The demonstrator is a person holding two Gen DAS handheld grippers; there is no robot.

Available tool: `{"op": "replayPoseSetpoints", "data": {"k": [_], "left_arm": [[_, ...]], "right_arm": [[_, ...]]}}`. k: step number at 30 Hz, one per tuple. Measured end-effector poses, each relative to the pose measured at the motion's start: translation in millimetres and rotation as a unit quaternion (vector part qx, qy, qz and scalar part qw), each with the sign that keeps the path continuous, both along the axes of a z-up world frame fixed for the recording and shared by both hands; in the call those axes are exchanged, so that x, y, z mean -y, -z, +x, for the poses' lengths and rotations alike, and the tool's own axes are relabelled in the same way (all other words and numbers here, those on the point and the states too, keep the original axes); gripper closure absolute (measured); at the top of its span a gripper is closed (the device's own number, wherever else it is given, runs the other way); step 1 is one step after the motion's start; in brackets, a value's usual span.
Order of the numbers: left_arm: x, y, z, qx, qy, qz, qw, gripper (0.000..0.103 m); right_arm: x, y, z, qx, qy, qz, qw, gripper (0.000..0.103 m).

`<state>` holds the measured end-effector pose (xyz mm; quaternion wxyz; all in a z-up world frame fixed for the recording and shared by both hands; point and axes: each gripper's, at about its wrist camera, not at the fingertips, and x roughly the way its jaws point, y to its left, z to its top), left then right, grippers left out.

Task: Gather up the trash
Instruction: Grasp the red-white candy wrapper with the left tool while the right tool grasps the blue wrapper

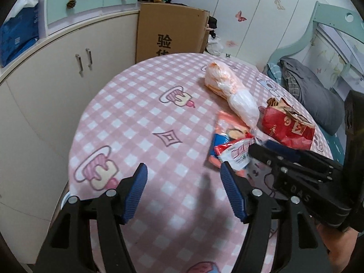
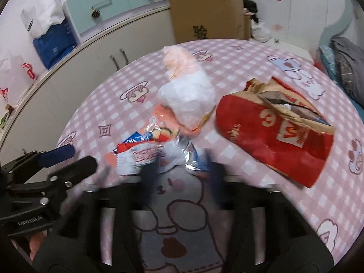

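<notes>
Trash lies on the round table with a pink checked cloth (image 1: 141,118): a clear plastic bag with orange contents (image 1: 227,86) (image 2: 186,86), a crumpled red paper bag (image 1: 289,125) (image 2: 277,136), and flat snack wrappers (image 1: 232,145) (image 2: 147,152). My left gripper (image 1: 184,191) is open and empty above the cloth, left of the wrappers. My right gripper (image 2: 179,173) is blurred, open, its fingers just short of the wrappers; it also shows in the left wrist view (image 1: 268,152), beside a red-and-white wrapper.
White cabinets (image 1: 56,72) curve along the left behind the table. A cardboard box (image 1: 170,31) stands beyond the far edge. A bed with grey bedding (image 1: 314,91) lies to the right. Blue and white bags (image 2: 47,31) sit on the cabinet top.
</notes>
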<state>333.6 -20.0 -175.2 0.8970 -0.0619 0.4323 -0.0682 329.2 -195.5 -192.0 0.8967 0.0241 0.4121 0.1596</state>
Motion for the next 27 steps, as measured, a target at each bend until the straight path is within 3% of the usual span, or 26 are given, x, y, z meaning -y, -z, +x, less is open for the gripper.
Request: {"op": "replayPoseSetpoints", "data": {"k": [3, 8, 22, 26, 27], "left_arm": [[8.3, 2.0, 3.5, 0.0, 0.01, 0.006, 0.9999, 0.037], [23.1, 3.9, 8.9, 0.0, 0.023, 0.01, 0.9997, 0.037], [44.7, -8.3, 2.4, 0.026, 0.059, 0.025, 0.9976, 0.037], [51.3, -8.9, 2.7, 0.029, 0.054, 0.042, 0.9972, 0.037], [48.9, -9.1, 2.8, 0.028, 0.05, 0.036, 0.9977, 0.037]], "right_arm": [[2.4, -1.2, -2.4, 0.005, -0.002, 0.002, 1.0, 0.094], [22.5, -11.5, -13.1, 0.045, 0.041, 0.015, 0.998, 0.096], [60.8, -21.6, -26.0, 0.078, 0.086, 0.037, 0.993, 0.098], [62.1, -15.0, -17.6, 0.037, 0.053, 0.064, 0.996, 0.096], [59.9, -13.6, -15.9, 0.034, 0.055, 0.054, 0.996, 0.088]]}}
